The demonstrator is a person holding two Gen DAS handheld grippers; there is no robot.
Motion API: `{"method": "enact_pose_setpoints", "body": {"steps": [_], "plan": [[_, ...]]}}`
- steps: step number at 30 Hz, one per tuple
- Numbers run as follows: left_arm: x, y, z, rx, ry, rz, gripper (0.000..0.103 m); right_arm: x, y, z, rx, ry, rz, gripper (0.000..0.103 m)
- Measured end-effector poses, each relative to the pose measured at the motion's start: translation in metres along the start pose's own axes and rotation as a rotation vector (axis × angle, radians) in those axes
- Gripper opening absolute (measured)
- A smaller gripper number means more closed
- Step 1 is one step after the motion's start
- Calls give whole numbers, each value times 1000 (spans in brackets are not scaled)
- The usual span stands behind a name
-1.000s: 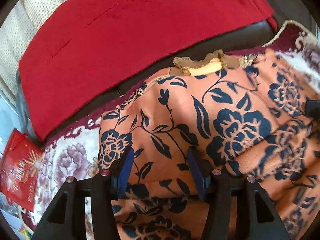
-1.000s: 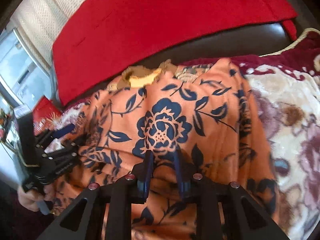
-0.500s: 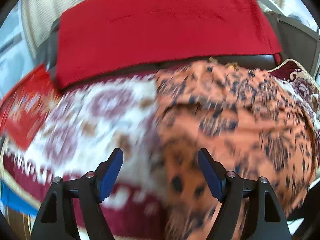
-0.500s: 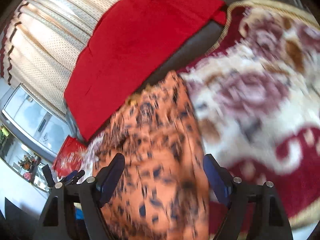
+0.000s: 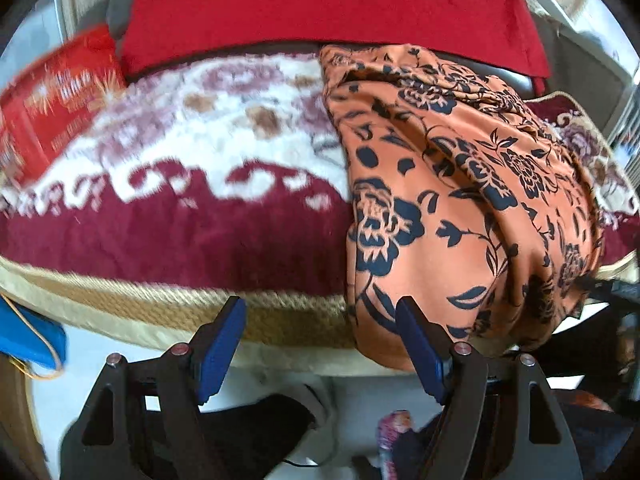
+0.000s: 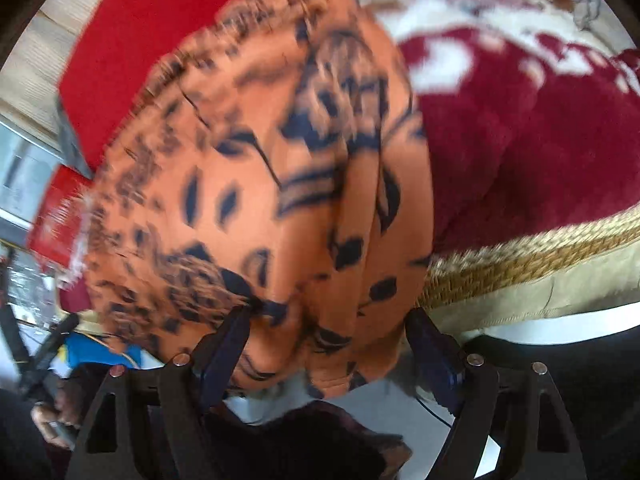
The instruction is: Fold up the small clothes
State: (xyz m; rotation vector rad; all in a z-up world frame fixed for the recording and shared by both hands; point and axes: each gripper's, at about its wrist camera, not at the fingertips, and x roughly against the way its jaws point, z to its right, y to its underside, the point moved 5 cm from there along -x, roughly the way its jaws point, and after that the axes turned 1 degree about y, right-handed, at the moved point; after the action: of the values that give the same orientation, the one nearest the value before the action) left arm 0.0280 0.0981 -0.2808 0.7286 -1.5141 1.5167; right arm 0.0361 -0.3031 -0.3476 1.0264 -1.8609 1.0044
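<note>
An orange garment with a dark blue flower print (image 5: 460,184) lies folded in a long heap on a plush maroon and cream blanket (image 5: 180,208); its near end hangs over the blanket's front edge. It also fills the right wrist view (image 6: 280,184), blurred. My left gripper (image 5: 324,344) is open and empty, below the blanket's front edge, its right finger by the garment's hanging end. My right gripper (image 6: 332,352) is open, with the garment's hanging end between its wide-spread fingers.
A red cloth (image 5: 320,4) drapes over the dark backrest behind. A red printed bag (image 5: 52,108) stands at the blanket's left end. The blanket's tan braided border (image 5: 160,292) runs along the front. A blue item (image 5: 28,340) lies low left. White floor and dark shapes lie below.
Both grippers have let go of the garment, opened wide and pulled back toward the blanket's front edge. The garment now lies as a narrower folded heap.
</note>
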Motion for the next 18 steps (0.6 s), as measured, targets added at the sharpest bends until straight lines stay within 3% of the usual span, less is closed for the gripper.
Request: {"method": "enact_pose_setpoints", "body": {"steps": [5,7,9,10,11,13,17,18], "plan": [[-16,5,3,75,148,-54,78,-14,3,10,-16,-30,1,88],[-23,9,13,59,172,-74,70,-13,3,14,-6,-49,8,88],[-31,12,23,45,212,-106,40,-10,4,19,6,-87,18,76],[-33,11,26,42,227,-115,32,-8,6,21,18,-97,12,54],[-34,11,29,39,237,-119,29,-3,8,20,43,-119,2,24],[-35,9,32,28,243,-116,19,12,9,17,86,-131,10,18],[-34,2,36,25,263,-109,18,41,10,17,104,-198,42,16],[-36,1,36,28,264,-117,22,49,9,18,97,-231,54,16]]}}
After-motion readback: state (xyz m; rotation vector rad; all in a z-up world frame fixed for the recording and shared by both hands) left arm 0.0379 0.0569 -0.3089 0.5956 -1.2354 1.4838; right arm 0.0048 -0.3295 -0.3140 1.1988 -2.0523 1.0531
